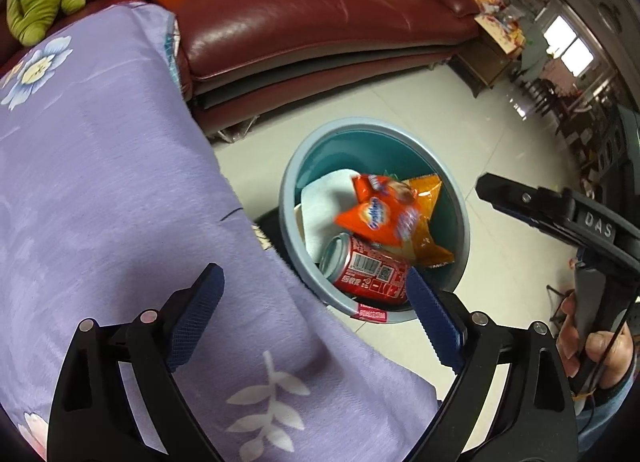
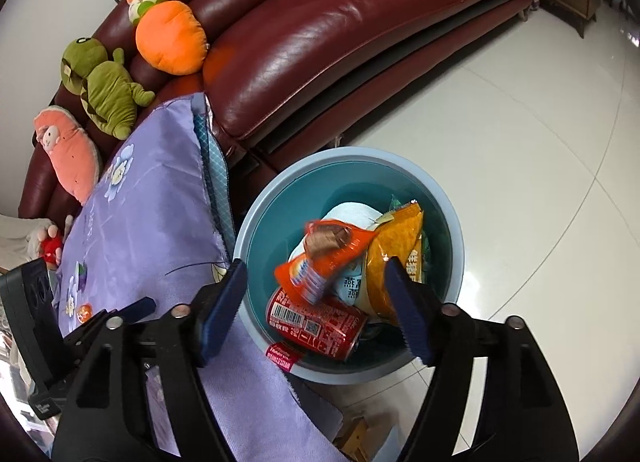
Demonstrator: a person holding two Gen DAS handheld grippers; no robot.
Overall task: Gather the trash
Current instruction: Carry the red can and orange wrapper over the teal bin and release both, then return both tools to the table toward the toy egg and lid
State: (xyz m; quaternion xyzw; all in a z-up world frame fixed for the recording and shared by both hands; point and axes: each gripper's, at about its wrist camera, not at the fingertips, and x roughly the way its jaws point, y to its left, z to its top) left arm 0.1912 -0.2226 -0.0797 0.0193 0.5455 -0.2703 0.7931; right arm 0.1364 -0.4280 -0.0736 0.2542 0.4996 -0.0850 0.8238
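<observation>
Looking down from the left wrist: left gripper [image 1: 316, 310], jaws spread wide with nothing between them, above a purple floral cloth [image 1: 112, 189] beside the bin. Blue trash bin [image 1: 460, 217] on the tiled floor [image 1: 500, 133], in front of the maroon sofa [image 1: 300, 25]. Inside the bin: orange snack wrapper [image 1: 376, 213], blurred, uppermost; red drink can [image 1: 368, 272] lying on its side at the bin's near wall; yellow snack bag [image 1: 428, 217]; white paper [image 1: 324, 201]. To the right of the bin, the right gripper [image 1: 532, 205] and the hand [image 1: 592, 350] holding it.

From the right wrist: right gripper [image 2: 316, 302], jaws released, above the bin [image 2: 456, 246]. Orange wrapper [image 2: 320, 258] free of the pads, atop the can [image 2: 316, 322]. Yellow bag [image 2: 384, 262] alongside. Plush toys [image 2: 108, 97] on the sofa [image 2: 320, 37] beyond the bin.
</observation>
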